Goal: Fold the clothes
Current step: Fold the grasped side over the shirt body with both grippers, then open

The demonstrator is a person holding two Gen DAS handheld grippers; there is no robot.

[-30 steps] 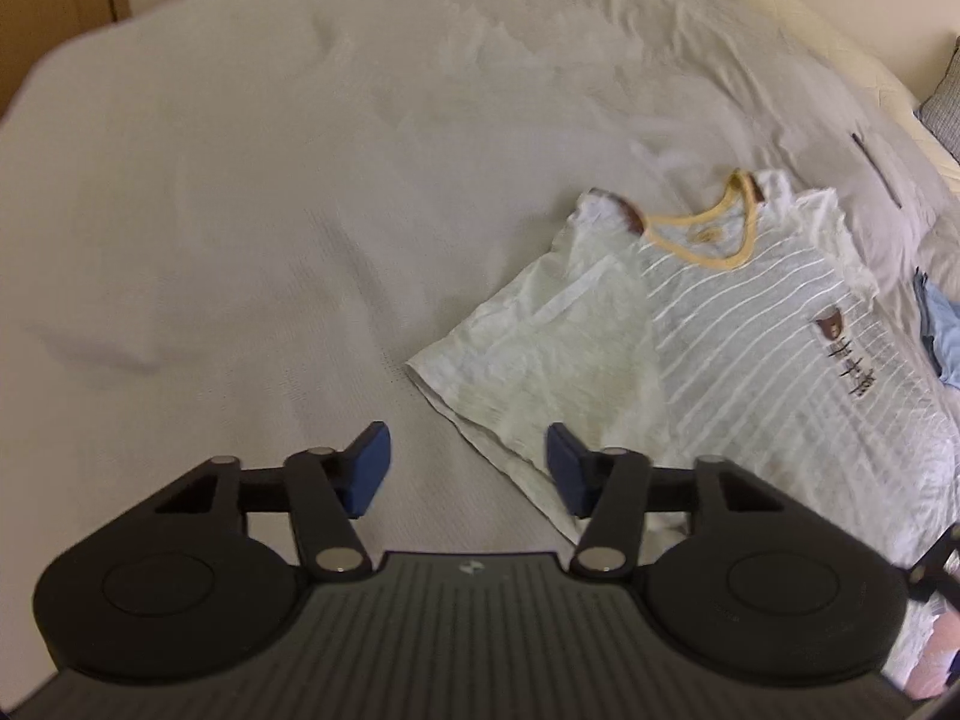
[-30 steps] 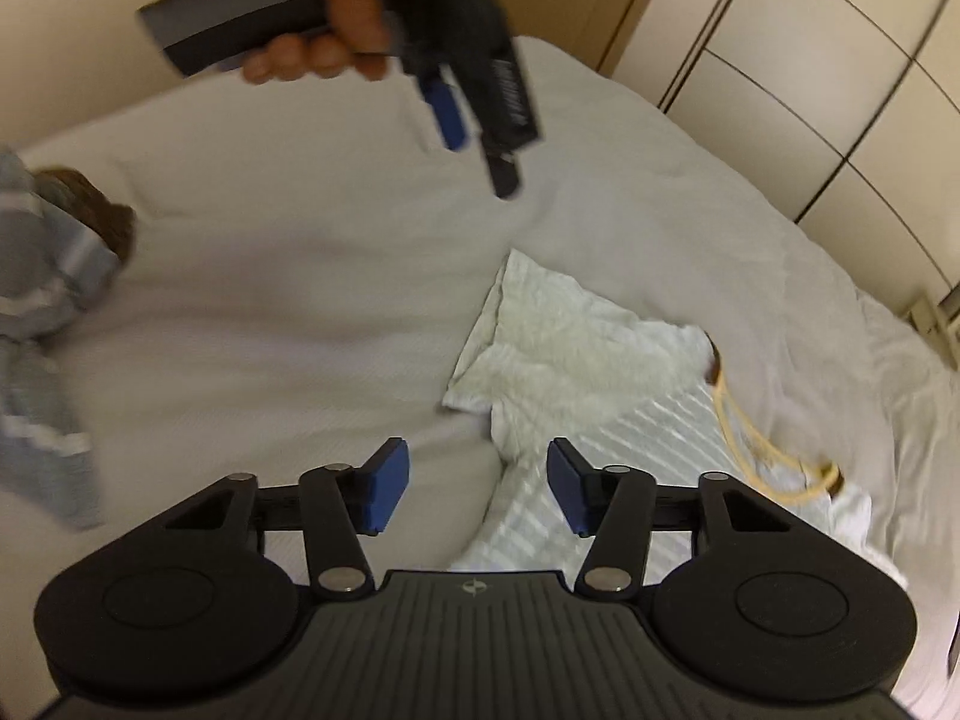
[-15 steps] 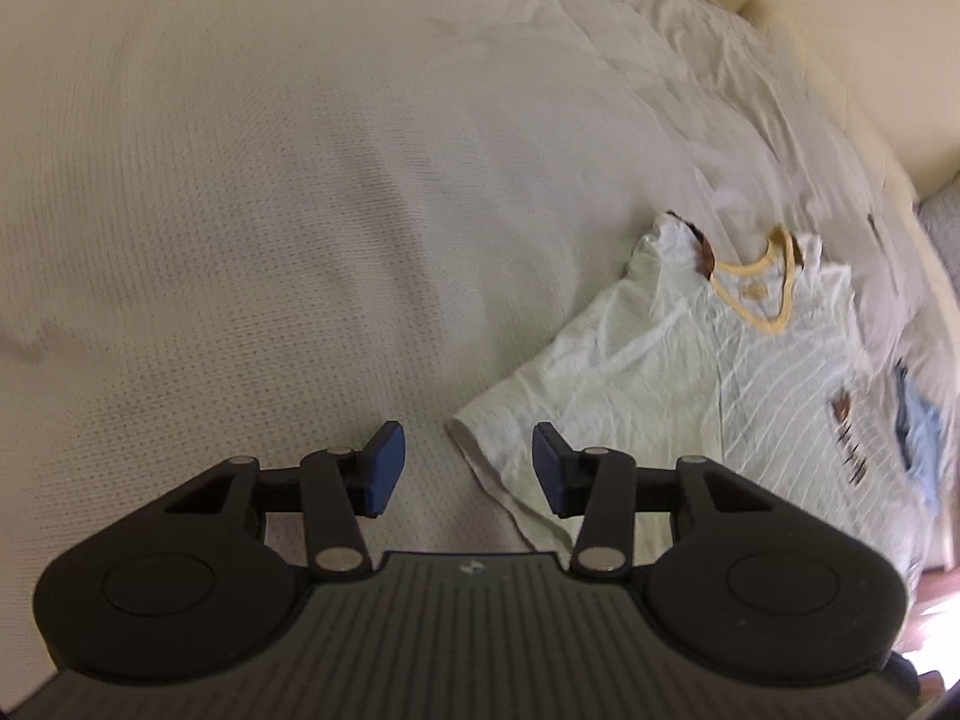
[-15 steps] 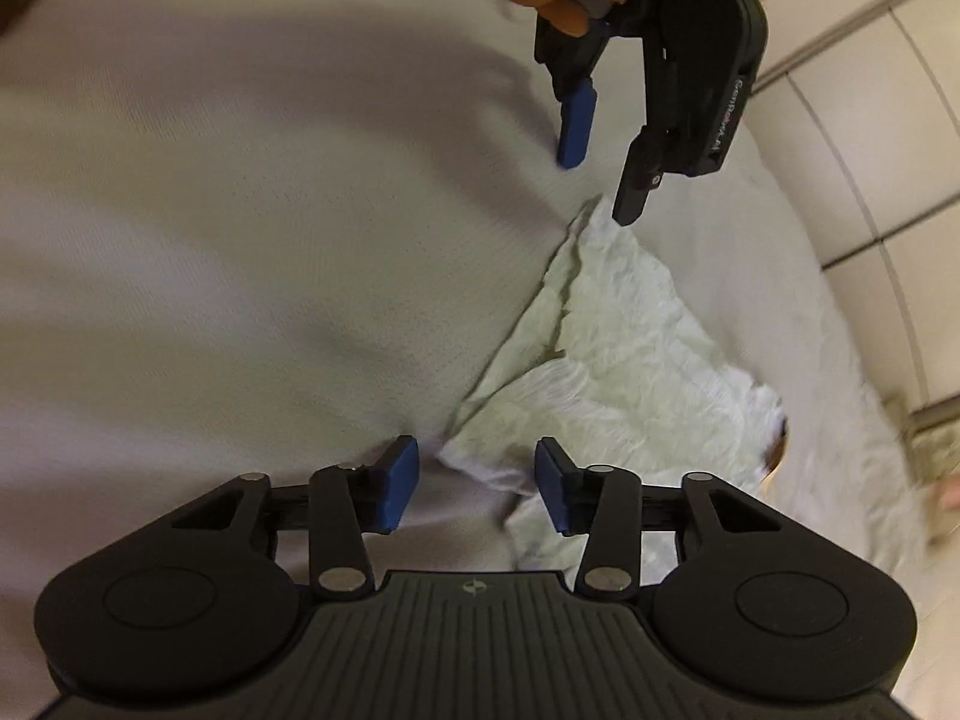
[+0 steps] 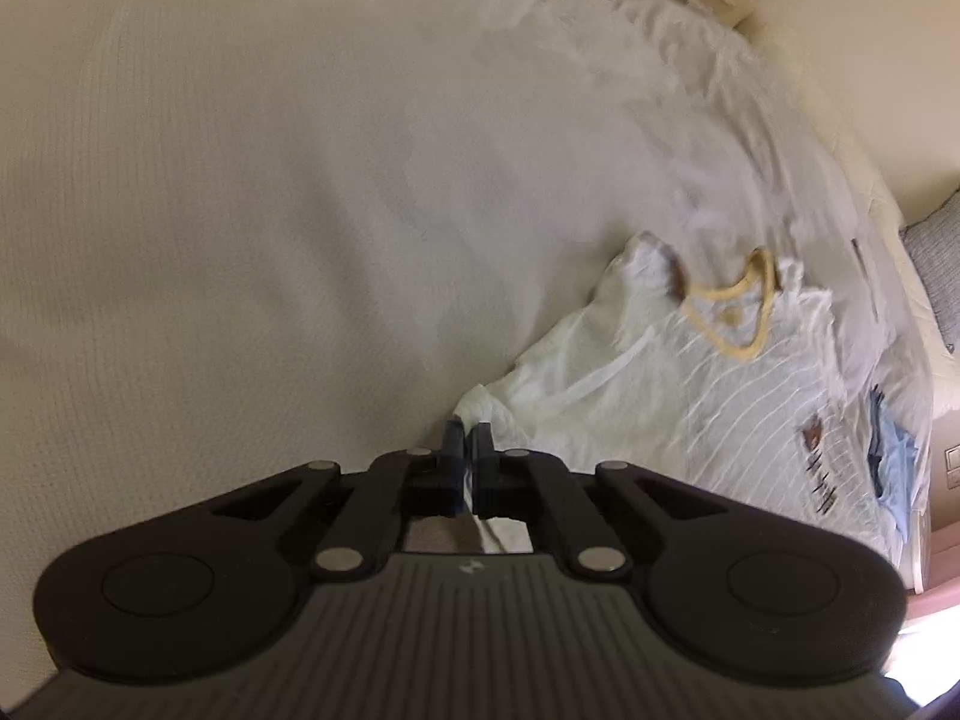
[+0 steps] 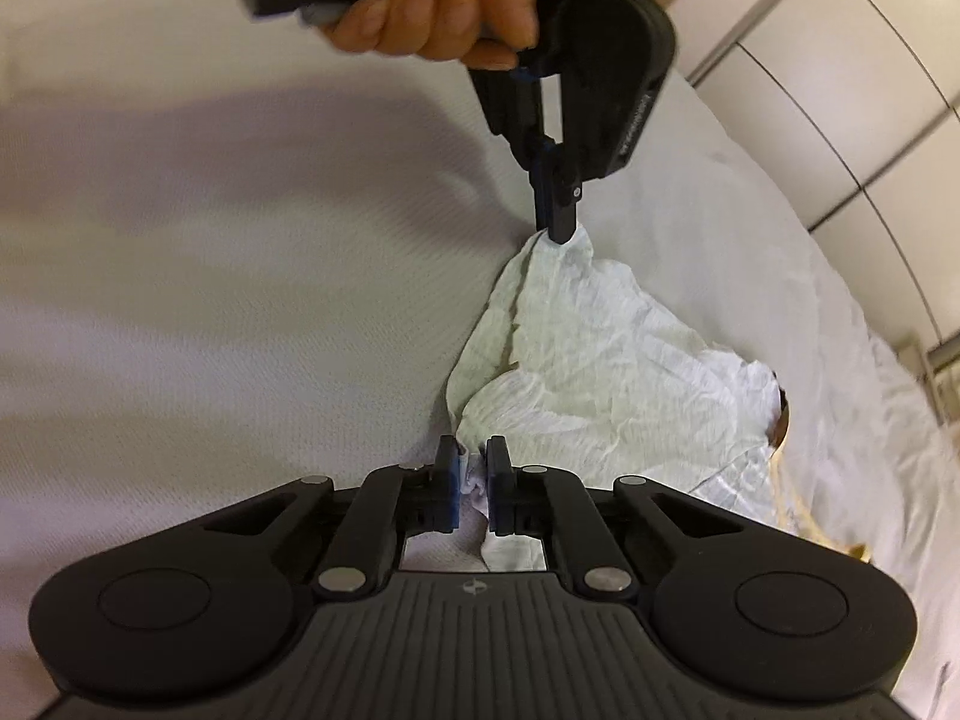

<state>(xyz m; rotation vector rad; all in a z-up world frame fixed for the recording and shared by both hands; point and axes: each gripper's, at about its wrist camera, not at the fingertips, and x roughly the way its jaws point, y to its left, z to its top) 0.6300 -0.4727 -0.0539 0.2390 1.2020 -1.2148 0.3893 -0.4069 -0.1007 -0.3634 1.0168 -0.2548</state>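
Note:
A white striped T-shirt (image 5: 690, 378) with a yellow collar (image 5: 750, 324) lies on the bed, with one side folded over. My left gripper (image 5: 468, 450) is shut on a corner of the shirt's edge. It also shows in the right wrist view (image 6: 558, 228), pinching the far corner of the folded part. My right gripper (image 6: 474, 468) is shut on the near corner of the same shirt (image 6: 600, 360). Both corners are slightly raised off the bed.
The bed (image 5: 270, 210) is covered by a white textured sheet. A blue garment (image 5: 894, 456) lies beyond the shirt at the bed's right edge. A grey pillow (image 5: 936, 264) is at far right. Wardrobe doors (image 6: 840, 90) stand behind the bed.
Both grippers came down to the shirt's edge and closed on its two corners. They were open and above the bed before.

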